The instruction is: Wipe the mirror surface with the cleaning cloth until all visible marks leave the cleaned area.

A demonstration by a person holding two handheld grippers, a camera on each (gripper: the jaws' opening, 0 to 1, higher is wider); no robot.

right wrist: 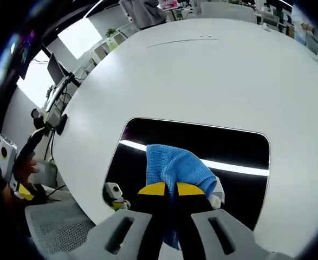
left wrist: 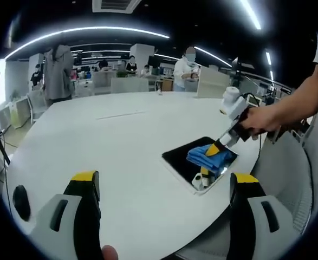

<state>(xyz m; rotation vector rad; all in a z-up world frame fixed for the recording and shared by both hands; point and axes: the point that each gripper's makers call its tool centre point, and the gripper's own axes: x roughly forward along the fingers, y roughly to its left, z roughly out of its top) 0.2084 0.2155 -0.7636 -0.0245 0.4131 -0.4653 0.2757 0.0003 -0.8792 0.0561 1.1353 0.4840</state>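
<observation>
Mirror [right wrist: 224, 146] lying flat on the white tabletop [right wrist: 202, 70], near its edge, dark and reflecting a ceiling light strip. Right gripper [right wrist: 170, 189] with jaws pressed together, pinching the blue cleaning cloth [right wrist: 175, 168] — cloth bunched and resting on the mirror's near half. Left gripper [left wrist: 164, 187] with jaws spread wide, holding nothing, hanging above bare tabletop — well apart from the mirror. Seen from the left gripper view: right gripper and cloth down on the mirror, a hand [left wrist: 261, 120] gripping the handle. Beyond the tabletop, several people [left wrist: 187, 67] among office desks.
</observation>
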